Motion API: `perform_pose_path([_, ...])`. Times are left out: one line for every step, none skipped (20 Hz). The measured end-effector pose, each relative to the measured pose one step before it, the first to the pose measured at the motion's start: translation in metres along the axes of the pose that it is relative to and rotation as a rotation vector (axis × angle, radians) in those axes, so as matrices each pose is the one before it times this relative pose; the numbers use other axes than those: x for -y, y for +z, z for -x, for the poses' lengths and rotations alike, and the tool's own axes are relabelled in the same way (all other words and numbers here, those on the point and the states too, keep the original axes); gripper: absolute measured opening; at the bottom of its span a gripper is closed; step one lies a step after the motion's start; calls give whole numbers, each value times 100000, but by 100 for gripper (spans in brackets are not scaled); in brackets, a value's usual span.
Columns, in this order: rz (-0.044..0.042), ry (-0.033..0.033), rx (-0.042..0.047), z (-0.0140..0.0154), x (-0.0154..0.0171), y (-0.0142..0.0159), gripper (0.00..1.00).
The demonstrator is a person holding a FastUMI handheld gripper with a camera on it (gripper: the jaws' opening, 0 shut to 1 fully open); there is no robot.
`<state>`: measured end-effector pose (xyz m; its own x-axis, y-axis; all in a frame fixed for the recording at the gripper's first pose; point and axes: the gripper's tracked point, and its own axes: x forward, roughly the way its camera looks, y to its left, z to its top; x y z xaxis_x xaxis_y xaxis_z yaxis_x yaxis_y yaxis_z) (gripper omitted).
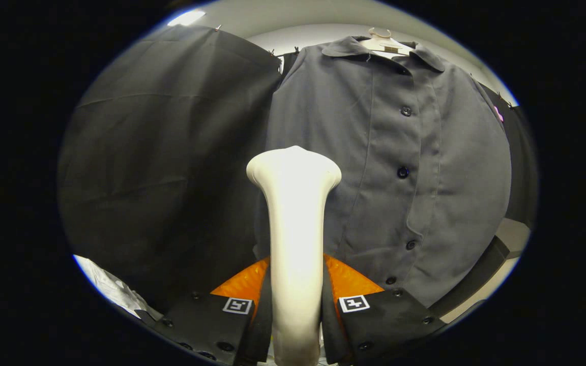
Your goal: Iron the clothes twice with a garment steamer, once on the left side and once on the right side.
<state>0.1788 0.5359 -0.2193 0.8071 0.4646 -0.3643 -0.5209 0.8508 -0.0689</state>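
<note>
a: what's your tool holding?

b: you've got the garment steamer clamped in it. both fingers press against the handle, one on each side, so the tool is closed narrow around it.

a: and how does the steamer look to you?

b: it's a pale cream wand, smooth and glossy. the slim handle rises straight up from between your fingers and flares out into a wider, rounded head at the top. you're looking at its back; the steam face is turned away from you, toward the cloth.

a: where's the clothing?

b: a dark grey button-up shirt hangs just beyond the steamer, on a light-coloured hanger. the collar is open and flat, and a row of dark buttons runs down the placket. the fabric hangs fairly smooth, with soft folds lower down.

a: where's the head against it?

b: the head sits over the shirt's left-hand panel as you see it, beside the button row. you can't tell whether it touches the cloth. a black curtain hangs to the side of the shirt.
</note>
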Motion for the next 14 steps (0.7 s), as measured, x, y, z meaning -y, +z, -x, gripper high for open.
perform_pose_path([409,-220,-1156,94,-51,-627,48])
perform_pose_path([216,-28,-1272,70,-139,-659,48])
perform_pose_path([-95,-36,-1015,-23,-90,-503,48])
perform_pose_path([-213,-38,-799,84,-77,-378,48])
perform_pose_path([-68,-4,-438,106,-51,-270,48])
perform_pose_path([3,109,-325,-68,-84,-78,48])
perform_pose_path([-195,142,-330,78,24,-8,48])
perform_pose_path([-468,239,-78,403,-26,99,48])
perform_pose_path([-877,5,1507,400,-50,548,48])
perform_pose_path([-288,-403,1582,520,180,623,48])
perform_pose_path([-36,-251,1414,616,216,593,48])
perform_pose_path([-711,-19,1662,826,109,753,48])
perform_pose_path([-827,-177,1757,754,134,972,48])
perform_pose_path([-301,-486,1560,675,308,1009,48])
